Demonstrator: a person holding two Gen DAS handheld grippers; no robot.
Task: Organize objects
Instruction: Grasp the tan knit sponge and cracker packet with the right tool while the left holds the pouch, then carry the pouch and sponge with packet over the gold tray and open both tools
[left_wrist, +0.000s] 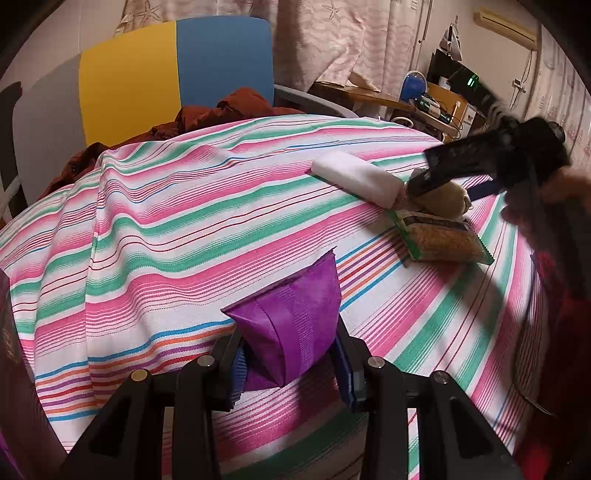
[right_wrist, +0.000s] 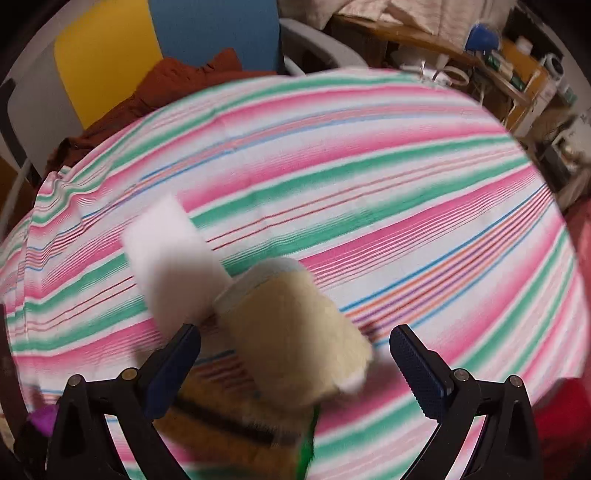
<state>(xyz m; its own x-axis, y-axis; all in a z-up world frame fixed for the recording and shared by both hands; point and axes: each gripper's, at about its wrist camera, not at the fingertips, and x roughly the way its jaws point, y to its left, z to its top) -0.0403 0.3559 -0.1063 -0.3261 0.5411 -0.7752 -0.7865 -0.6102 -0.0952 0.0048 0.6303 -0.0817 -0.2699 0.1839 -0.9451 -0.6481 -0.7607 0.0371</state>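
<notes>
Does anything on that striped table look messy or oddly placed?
Yes. A tan fuzzy plush toy lies on top of a green-edged snack packet, against a white foam block. The striped tablecloth is rumpled at its left edge.

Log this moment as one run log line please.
left gripper: shut on purple pouch | right gripper: open over tan plush | striped cloth

purple pouch (left_wrist: 291, 325), pink-green striped cloth (left_wrist: 184, 221), white block (left_wrist: 358, 177)
</notes>
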